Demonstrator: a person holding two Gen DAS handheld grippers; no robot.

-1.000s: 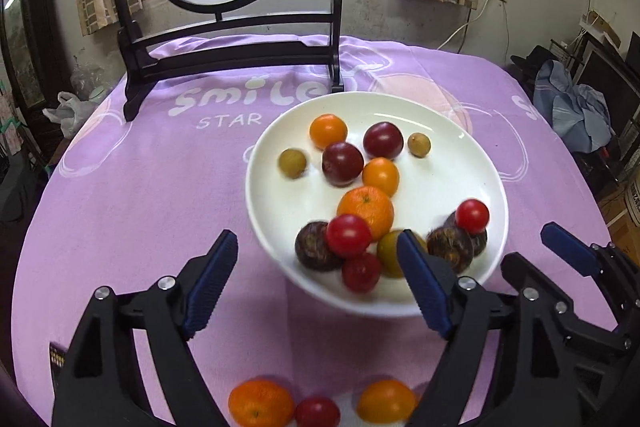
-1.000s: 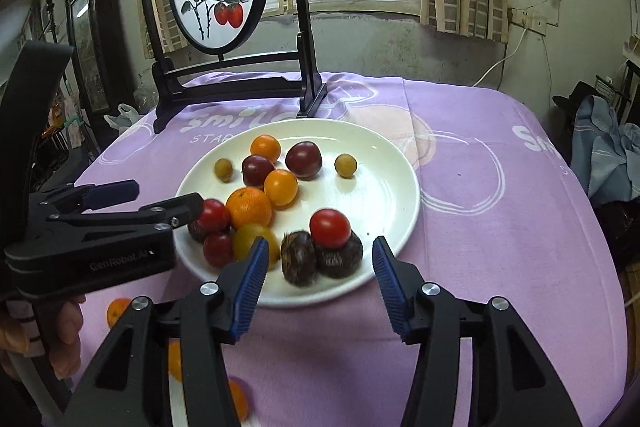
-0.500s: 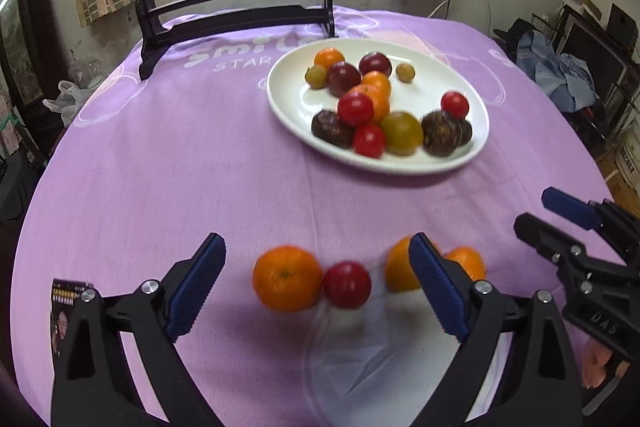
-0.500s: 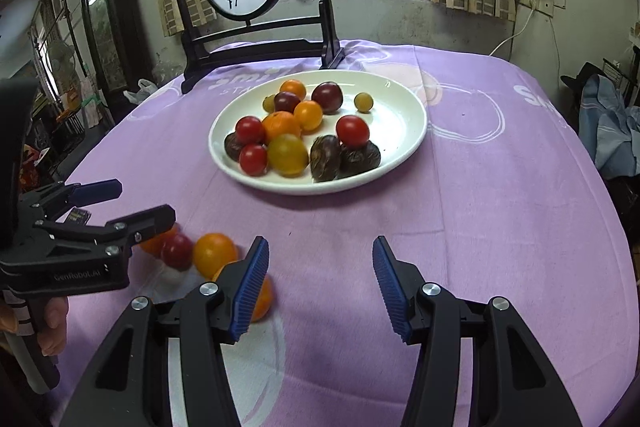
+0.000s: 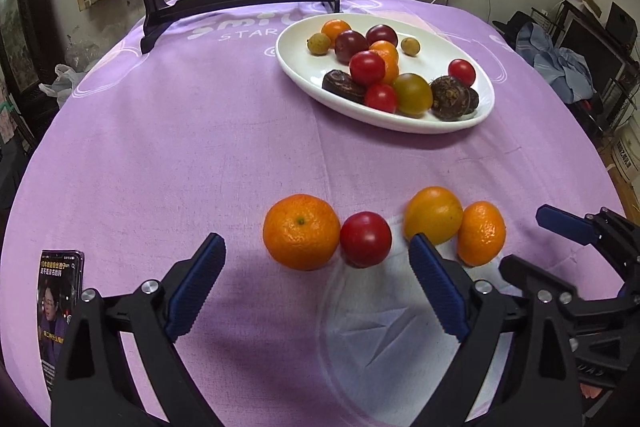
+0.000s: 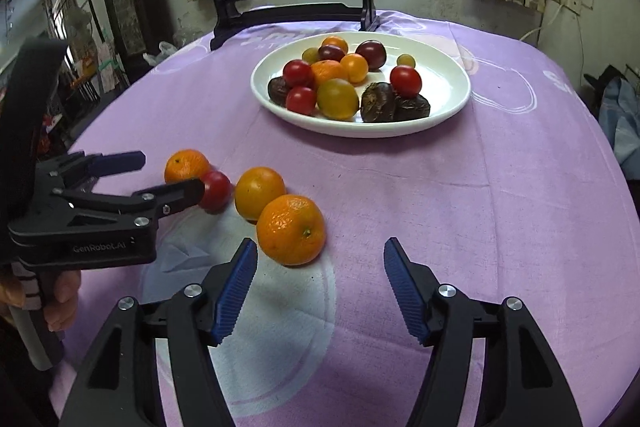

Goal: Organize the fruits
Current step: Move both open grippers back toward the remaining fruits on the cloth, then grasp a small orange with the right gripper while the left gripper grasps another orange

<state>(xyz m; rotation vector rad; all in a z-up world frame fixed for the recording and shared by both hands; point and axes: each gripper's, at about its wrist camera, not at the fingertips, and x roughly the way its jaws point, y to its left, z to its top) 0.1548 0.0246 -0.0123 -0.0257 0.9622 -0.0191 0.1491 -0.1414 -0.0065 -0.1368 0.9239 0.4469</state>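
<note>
Just ahead of the right gripper (image 6: 318, 283), its empty jaws opening, sits a mandarin (image 6: 291, 229) at the right end of a loose fruit row, short of the plate (image 6: 448, 115), nearer than the wide-open, empty left gripper (image 5: 318, 291) facing mandarin and cherry tomato (image 5: 365, 239).

four loose fruits sit in a row on the purple worktop: a mandarin (image 5: 301, 231) touching a red tomato (image 5: 365, 239), then a smooth orange fruit (image 5: 433, 214) against another mandarin (image 5: 481, 233). the white plate (image 5: 440, 123) behind holds a pile of mixed fruit.
</note>
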